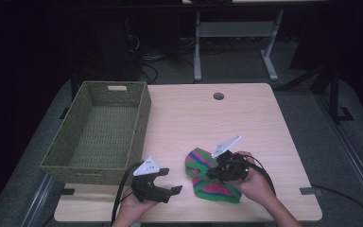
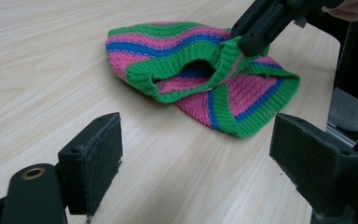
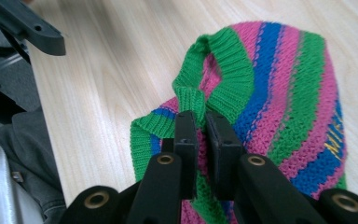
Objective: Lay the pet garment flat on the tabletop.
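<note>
A: The room behind was dark; a pale wooden counter (image 1: 246,113) carried a woven green basket (image 1: 78,161) at its left and a striped knit garment (image 1: 201,161) near the front edge, right of centre. What was the condition of each tool?

B: The right tool (image 3: 201,122) was clenched on the garment's green ribbed hem (image 3: 189,100), with the jaws nearly closed and a fold of rib between them. The left tool (image 1: 163,182) was released: its pads (image 2: 93,158) stood wide apart just above the counter, near the garment and not touching it.

A: Was the garment lifted?

B: Only at the pinched hem. The rest lay crumpled on the counter, with the opening gaping toward the left tool.

A: What would good execution of this step have required?

B: In my judgement, the right tool should have held its grip without pulling, so that the rib did not slip out. The left tool should have approached low and level and closed on the near green hem (image 2: 144,81), taking one layer of rib rather than the bunched body. With both hems secured, the piece could have been raised evenly.

A: The main risk?

B: Catching two layers, or dragging the knit across the counter.
</note>
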Motion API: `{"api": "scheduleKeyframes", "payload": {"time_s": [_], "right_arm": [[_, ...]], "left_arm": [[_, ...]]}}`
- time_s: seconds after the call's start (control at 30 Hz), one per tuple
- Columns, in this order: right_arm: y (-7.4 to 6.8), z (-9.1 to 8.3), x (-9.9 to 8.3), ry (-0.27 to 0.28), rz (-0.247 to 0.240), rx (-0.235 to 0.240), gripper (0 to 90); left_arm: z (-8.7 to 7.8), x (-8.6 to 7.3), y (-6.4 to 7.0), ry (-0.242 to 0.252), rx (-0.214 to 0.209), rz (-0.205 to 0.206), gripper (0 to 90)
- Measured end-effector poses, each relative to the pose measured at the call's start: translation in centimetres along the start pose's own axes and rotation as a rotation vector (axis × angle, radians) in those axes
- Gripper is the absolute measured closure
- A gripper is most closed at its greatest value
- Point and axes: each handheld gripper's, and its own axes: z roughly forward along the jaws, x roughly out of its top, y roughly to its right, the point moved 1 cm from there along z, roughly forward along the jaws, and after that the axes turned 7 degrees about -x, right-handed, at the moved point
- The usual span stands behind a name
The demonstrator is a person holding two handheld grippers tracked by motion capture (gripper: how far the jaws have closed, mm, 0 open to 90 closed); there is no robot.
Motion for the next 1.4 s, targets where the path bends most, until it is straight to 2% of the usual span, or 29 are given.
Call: {"api": "scheduleKeyframes", "payload": {"time_s": [0.1, 0.33, 0.53, 0.67, 0.83, 0.97, 1.0, 1.13, 1.37, 1.4], "right_arm": [[0.1, -0.7, 0.0, 0.01, 0.014, 0.007, 82.9], [0.6, -2.4, 0.5, 0.051, 0.01, -0.004, 83.0], [1.4, -4.0, 1.0, 0.081, 0.017, -0.009, 82.9], [1.8, -4.6, 1.1, 0.099, 0.026, 0.009, 82.9], [2.4, -5.1, 1.4, 0.117, 0.026, 0.01, 83.0], [2.7, -5.3, 1.6, 0.125, 0.019, 0.014, 82.9], [2.8, -5.5, 1.7, 0.126, 0.018, 0.013, 83.0], [3.2, -6.1, 1.7, 0.145, 0.011, 0.025, 83.0], [3.9, -7.0, 1.8, 0.174, 0.006, 0.05, 83.0], [4.1, -7.3, 1.9, 0.173, 0.006, 0.055, 83.0]], "left_arm": [[-0.1, 0.1, -0.1, 0.008, 0.001, -0.001, 16.7], [-0.1, 0.1, -0.1, 0.012, -0.005, -0.011, 16.7], [0.2, 0.5, 0.2, 0.019, -0.006, -0.003, 16.7], [0.5, 1.1, 0.2, 0.026, -0.014, 0.0, 16.7], [0.6, 1.9, 0.1, 0.048, -0.022, 0.009, 16.9], [1.2, 2.2, -0.1, 0.034, -0.019, 0.015, 19.4], [1.5, 2.4, -0.2, 0.021, -0.021, 0.023, 19.6], [2.1, 3.0, -0.6, 0.03, -0.013, 0.025, 20.8], [3.1, 3.8, -1.6, 0.039, -0.007, 0.013, 25.6], [3.4, 4.0, -1.9, 0.053, -0.019, 0.003, 27.5]]}}
